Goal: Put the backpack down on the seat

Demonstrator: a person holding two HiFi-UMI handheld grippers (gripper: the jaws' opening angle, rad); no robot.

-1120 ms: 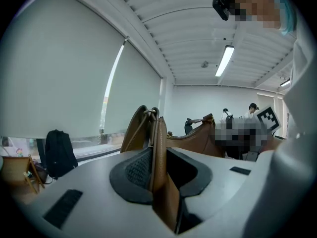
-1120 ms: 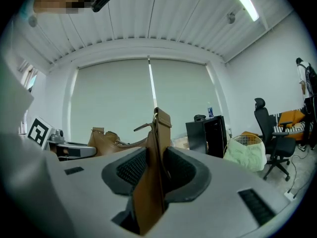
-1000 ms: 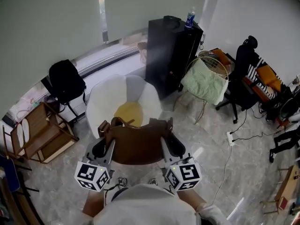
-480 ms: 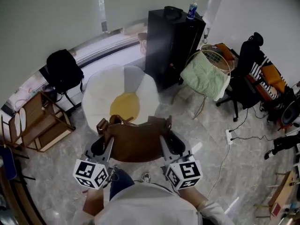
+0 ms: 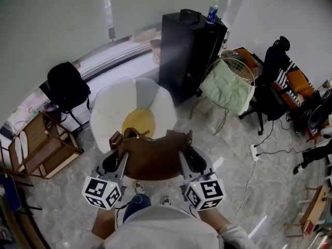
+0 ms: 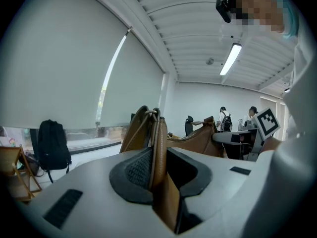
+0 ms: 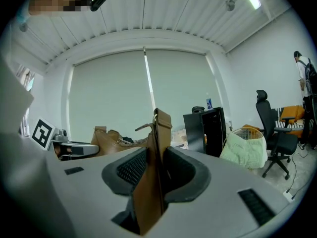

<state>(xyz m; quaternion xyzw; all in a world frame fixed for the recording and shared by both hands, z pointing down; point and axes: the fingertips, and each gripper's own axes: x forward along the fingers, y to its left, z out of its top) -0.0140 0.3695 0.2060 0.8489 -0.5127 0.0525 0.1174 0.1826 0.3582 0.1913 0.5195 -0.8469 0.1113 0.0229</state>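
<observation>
Backpack point(image 5: 151, 158): brown leather, held off the floor point(image 5: 233, 154) in front of the person, spanning the gap between the two tools.

Left hand-held gripper point(image 5: 115, 161): jaws closed on the backpack's left strap point(image 6: 159, 143), with the leather pinched flat between the ribbed pads.

Right hand-held gripper point(image 5: 190, 158): jaws likewise clamped on the right strap point(image 7: 159, 133), which stands upright between the pads.

Both tools point away from the person, roughly level and side by side, with the backpack's body hanging between them.

Seat point(image 5: 111, 110): white, petal-shaped, with a yellow centre, standing on the floor just beyond the backpack. In the head view the backpack's far edge overlaps the seat's near rim, and the yellow centre shows uncovered behind it. Contact between backpack and seat cannot be confirmed.

Surroundings: a black cabinet point(image 5: 189, 48) stands behind the seat. A black bag point(image 5: 66, 84) sits to the seat's left. The person's shoes point(image 5: 140, 187) show below the backpack.
</observation>
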